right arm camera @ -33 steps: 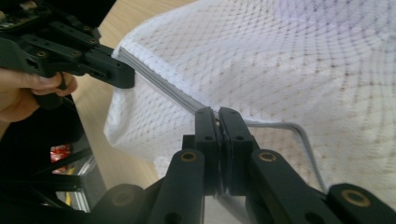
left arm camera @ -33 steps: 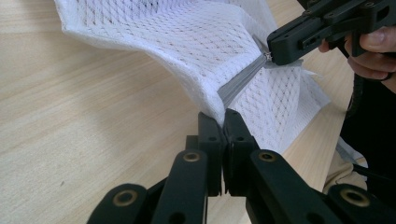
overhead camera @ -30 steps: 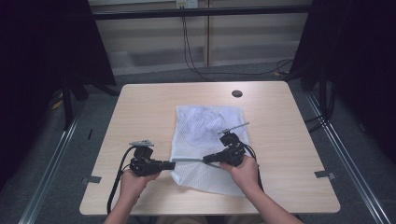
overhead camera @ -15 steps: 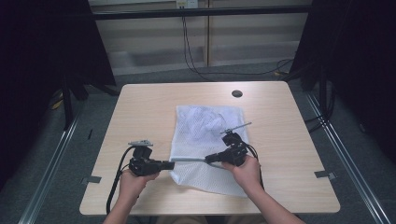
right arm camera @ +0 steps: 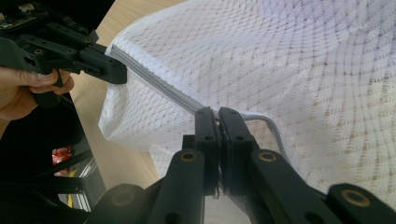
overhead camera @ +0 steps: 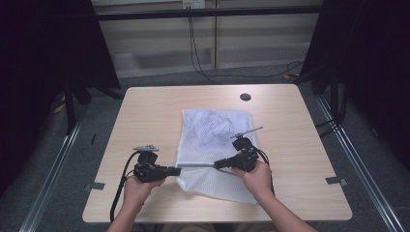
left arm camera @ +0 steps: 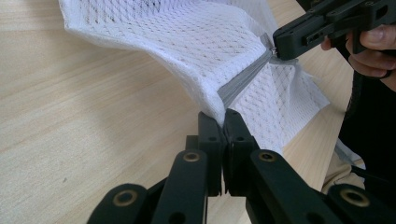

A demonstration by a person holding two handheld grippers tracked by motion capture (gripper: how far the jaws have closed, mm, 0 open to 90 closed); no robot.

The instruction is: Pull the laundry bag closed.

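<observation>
Fingers of both grippers pinch the grey zipper [left arm camera: 243, 79] of the limp, light mesh bag [overhead camera: 212, 145] near the table's front edge; best held there.

A light wooden table [overhead camera: 145, 125] with a dark round hole [overhead camera: 245, 96] near its far edge; cables [overhead camera: 203, 63] trail on the grey floor [overhead camera: 159, 79] behind

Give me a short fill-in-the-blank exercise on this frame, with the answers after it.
1. Both grippers are shut on the white ____ bag.
2. The left gripper pinches the bag at one end of its grey ____.
3. The right gripper holds the bag ____ the wooden table.

Answers: mesh; zipper; above
</observation>
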